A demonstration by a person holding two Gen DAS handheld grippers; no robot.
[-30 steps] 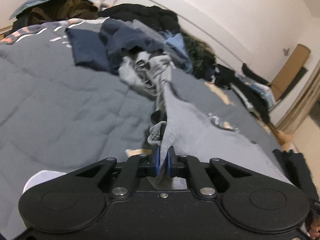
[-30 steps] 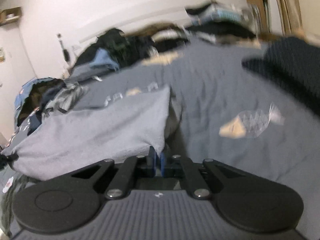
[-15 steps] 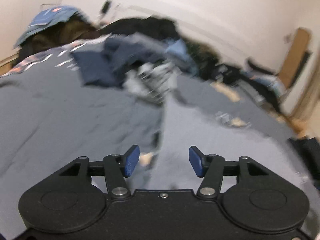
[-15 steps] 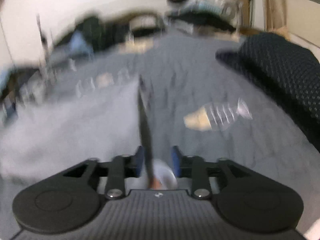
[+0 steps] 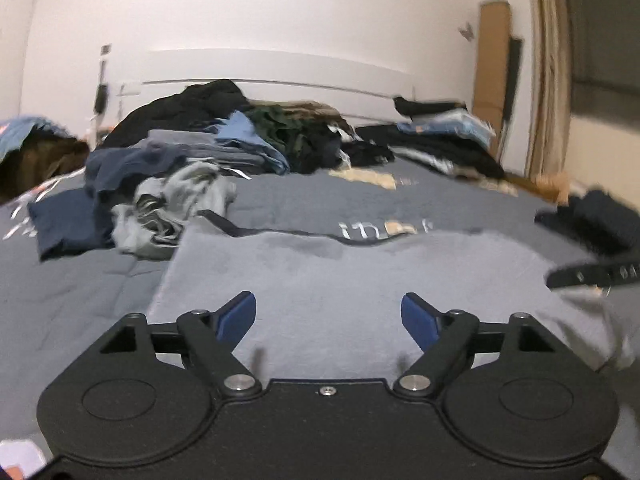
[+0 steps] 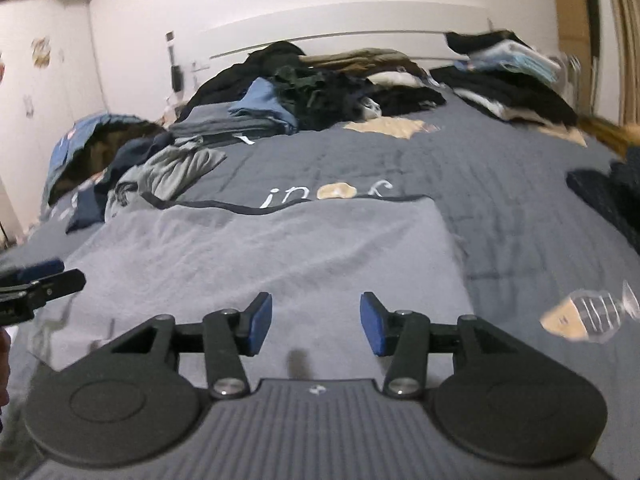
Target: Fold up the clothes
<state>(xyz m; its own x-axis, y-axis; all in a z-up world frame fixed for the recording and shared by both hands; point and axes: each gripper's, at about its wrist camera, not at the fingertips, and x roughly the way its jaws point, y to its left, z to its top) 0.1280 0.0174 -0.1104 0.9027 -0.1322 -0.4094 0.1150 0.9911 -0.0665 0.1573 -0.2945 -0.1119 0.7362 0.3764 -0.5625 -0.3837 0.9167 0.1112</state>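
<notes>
On the near bed, the grey garment (image 5: 344, 280) lies flat, one fold laid. My left gripper (image 5: 328, 320) and right gripper (image 6: 316, 322) are opening, empty; the far pile (image 6: 280, 92) waits.

Grey garment (image 6: 260, 252) flat on bed (dark trim along far edge)

Matt grey cloth garment (image 6: 260, 248) lies on a quilted, stitched fabric bedspread (image 6: 500, 184).

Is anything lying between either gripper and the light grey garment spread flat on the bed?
Nothing visible. The left gripper and right gripper, jaws opening with nothing between them, hover directly above the light grey garment. The crumpled clothes heap sits past its far left corner.
</notes>
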